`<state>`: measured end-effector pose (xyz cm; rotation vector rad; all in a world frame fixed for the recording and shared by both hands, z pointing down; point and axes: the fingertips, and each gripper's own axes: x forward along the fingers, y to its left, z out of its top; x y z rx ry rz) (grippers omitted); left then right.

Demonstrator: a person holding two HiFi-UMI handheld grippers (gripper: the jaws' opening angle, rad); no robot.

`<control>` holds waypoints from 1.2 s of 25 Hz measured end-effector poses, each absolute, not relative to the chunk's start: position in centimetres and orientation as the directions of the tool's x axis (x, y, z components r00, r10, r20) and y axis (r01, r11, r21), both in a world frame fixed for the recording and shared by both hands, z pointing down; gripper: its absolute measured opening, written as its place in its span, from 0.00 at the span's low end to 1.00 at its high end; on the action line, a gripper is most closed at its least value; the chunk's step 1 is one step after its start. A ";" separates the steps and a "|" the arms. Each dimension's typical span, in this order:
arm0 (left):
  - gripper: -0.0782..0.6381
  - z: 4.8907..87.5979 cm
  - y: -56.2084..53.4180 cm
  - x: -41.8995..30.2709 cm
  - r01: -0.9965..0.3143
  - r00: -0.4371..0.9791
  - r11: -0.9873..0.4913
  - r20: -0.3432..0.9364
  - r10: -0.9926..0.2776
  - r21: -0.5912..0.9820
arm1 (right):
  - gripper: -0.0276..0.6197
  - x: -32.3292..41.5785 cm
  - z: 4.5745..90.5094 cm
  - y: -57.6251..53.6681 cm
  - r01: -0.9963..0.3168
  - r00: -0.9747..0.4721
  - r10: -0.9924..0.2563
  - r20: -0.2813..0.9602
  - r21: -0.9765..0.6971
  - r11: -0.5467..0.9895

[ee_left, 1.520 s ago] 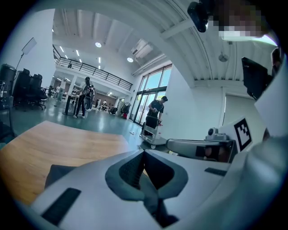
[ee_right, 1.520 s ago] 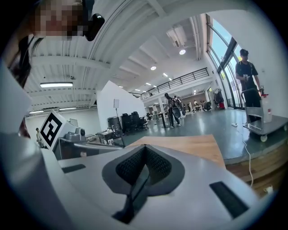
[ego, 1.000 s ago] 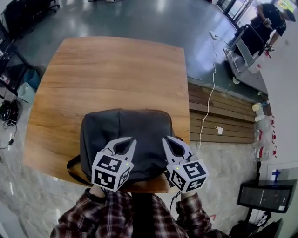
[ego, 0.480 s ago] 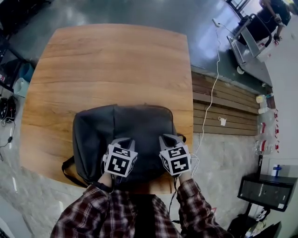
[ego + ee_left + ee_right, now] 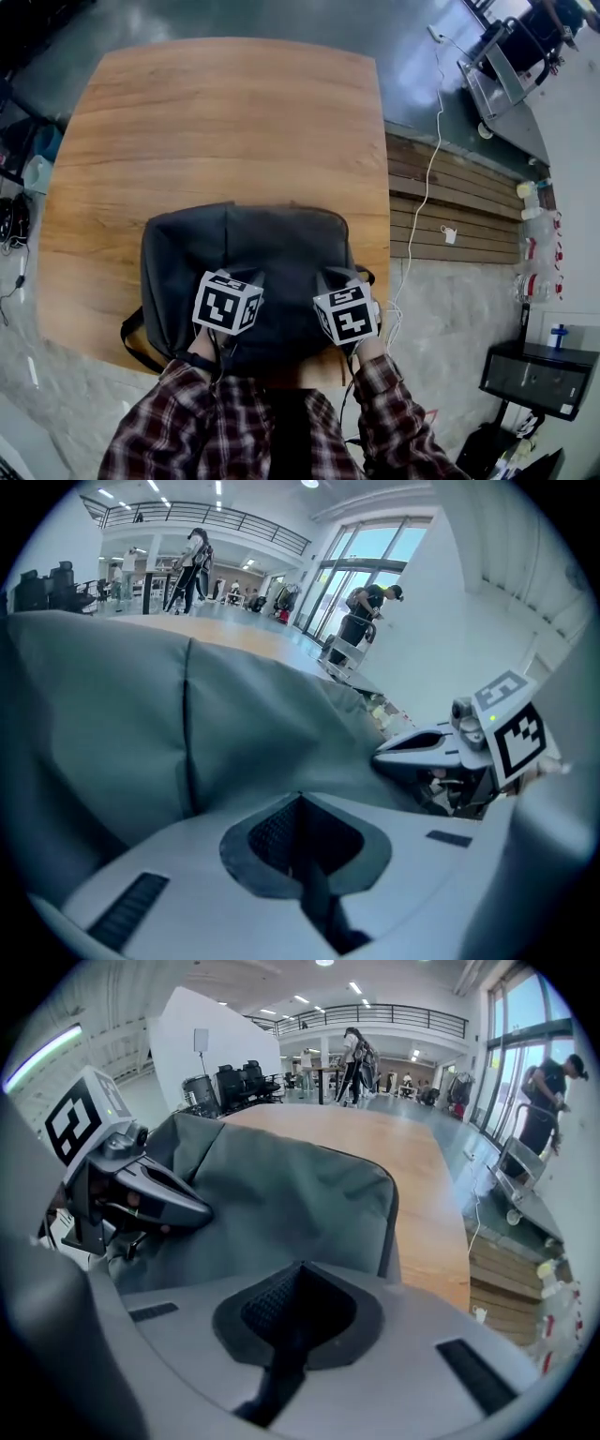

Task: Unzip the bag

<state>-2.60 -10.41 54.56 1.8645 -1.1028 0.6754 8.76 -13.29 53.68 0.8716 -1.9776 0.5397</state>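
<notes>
Location: large open-plan office or lab hall. Indicators:
- railed upper gallery (image 5: 394,1016), top centre of the right gripper view;
- black swivel office chairs (image 5: 239,1082), upper left of that view;
- floor-to-ceiling glazed windows (image 5: 370,560), top centre of the left gripper view;
- glossy grey hall floor (image 5: 281,19), top edge of the head view.

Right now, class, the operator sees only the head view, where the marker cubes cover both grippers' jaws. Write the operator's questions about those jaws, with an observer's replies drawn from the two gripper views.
Operator: Are the left jaws open?
Observer: No. The left gripper has its jaws together, with the bag just beyond them.
Operator: And the right?
Observer: The right gripper is shut too, with nothing visible between its jaws.
</notes>
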 end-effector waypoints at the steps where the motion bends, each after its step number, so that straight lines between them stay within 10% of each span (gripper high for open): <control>1: 0.12 54.5 -10.7 -3.0 -0.884 0.467 -0.262 0.777 -0.423 0.388 | 0.05 8.6 53.7 -13.0 -0.762 -0.372 -0.352 0.859 -0.066 0.644; 30: 0.12 54.3 -9.5 -9.9 -0.852 0.395 -0.510 0.789 -0.471 0.122 | 0.05 -8.9 51.0 7.1 -0.339 -0.839 0.233 0.491 -0.808 0.483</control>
